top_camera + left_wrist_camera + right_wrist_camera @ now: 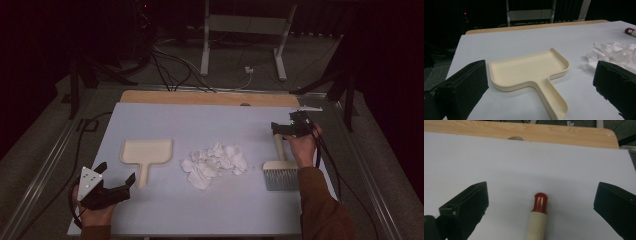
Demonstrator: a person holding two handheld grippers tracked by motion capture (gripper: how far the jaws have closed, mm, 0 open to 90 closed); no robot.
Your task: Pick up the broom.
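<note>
We had both grippers spread wide, holding nothing: the right gripper (290, 129) straddled the brush (280, 167) handle at the right, the left gripper (116, 181) faced the dustpan (147, 154) at the left. Paper scraps (214, 164) lay between. Closing off-center could roll that handle away. No readable writing anywhere.

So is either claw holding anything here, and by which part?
Nothing is held. The left claw is open short of the dustpan handle; the right claw is open, its jaws on either side of the brush handle, not touching it.

Brown sleeves (320, 205), black jaws, trailing cables
</note>
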